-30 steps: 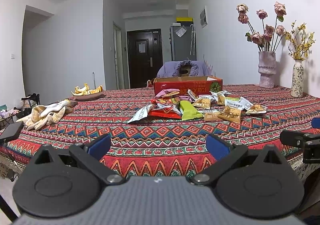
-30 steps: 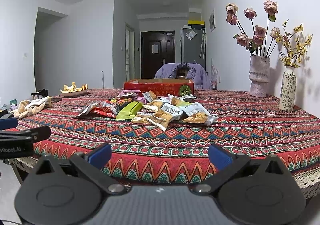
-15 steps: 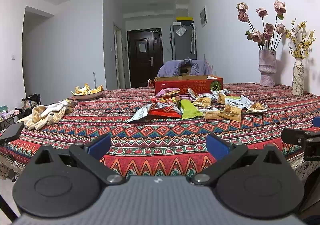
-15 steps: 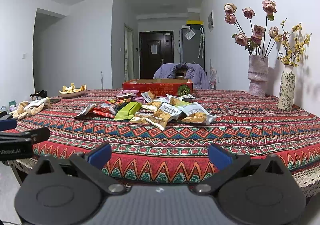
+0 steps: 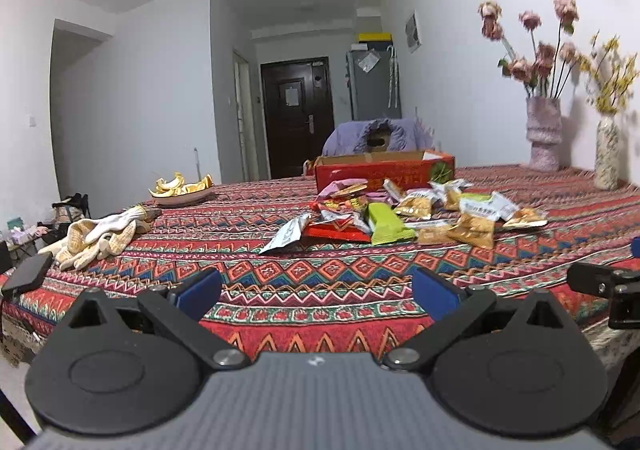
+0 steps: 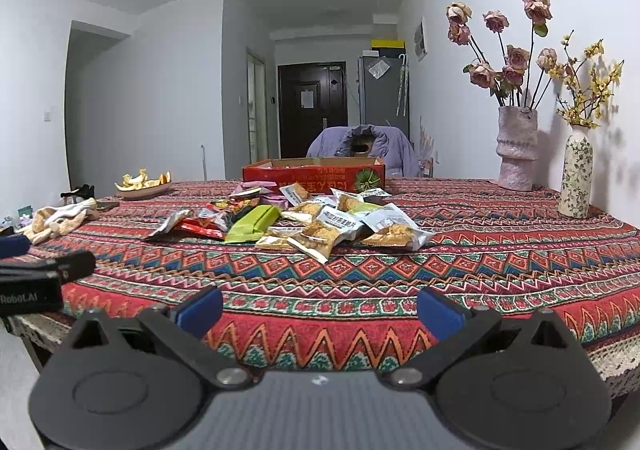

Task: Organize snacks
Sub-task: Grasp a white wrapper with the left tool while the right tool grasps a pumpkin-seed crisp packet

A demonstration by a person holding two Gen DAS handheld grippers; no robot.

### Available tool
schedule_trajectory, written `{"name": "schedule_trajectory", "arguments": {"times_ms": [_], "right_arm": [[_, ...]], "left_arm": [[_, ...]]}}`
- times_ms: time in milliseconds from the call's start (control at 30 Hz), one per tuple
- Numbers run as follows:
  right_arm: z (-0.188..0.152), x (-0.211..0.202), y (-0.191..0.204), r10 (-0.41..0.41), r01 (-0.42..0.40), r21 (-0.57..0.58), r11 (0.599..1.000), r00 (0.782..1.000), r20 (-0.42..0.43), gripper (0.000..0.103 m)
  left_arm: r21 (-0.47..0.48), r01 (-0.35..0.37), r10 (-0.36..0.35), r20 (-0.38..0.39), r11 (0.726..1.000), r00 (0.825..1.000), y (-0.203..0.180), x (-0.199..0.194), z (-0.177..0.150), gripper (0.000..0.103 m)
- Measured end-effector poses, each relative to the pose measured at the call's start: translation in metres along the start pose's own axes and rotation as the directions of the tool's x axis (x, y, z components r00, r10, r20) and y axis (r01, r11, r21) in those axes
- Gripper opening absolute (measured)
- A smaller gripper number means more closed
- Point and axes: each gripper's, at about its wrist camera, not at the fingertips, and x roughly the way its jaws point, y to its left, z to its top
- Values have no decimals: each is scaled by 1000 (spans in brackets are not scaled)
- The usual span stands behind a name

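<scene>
A pile of snack packets (image 5: 404,209) lies mid-table on the patterned cloth, with a green bar (image 5: 386,223) and a silver packet (image 5: 286,236) at its near side. The pile also shows in the right wrist view (image 6: 316,221). A red cardboard box (image 5: 384,171) stands open behind it, also in the right wrist view (image 6: 314,175). My left gripper (image 5: 316,292) is open and empty at the table's near edge. My right gripper (image 6: 320,312) is open and empty, also short of the near edge. Each gripper shows at the edge of the other's view.
A plate of peels (image 5: 182,189) and white-yellow gloves (image 5: 100,236) lie at the left. A dark phone (image 5: 26,276) sits at the left corner. A pink vase of roses (image 6: 516,153) and a patterned vase (image 6: 576,173) stand at the right by the wall.
Both grippers have risen and tilted slightly, so the table sits a little lower in view. The snacks and box have not moved.
</scene>
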Motion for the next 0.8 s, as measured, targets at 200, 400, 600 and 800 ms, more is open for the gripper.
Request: {"name": "schedule_trajectory", "arguments": {"times_ms": [200, 400, 600, 800], "right_arm": [[2, 25, -9, 26, -25, 19, 1000, 998, -50, 103], [10, 50, -18, 32, -29, 38, 999, 995, -94, 103], [23, 78, -31, 14, -6, 70, 998, 992, -126, 103], [47, 110, -58, -47, 52, 131, 990, 998, -48, 103]], "left_arm": [[8, 4, -3, -65, 1000, 998, -8, 27, 6, 103], [-21, 5, -8, -113, 1000, 994, -8, 52, 15, 103], [52, -54, 57, -64, 997, 996, -14, 77, 24, 103], [-27, -130, 128, -67, 991, 990, 4, 111, 40, 103]]}}
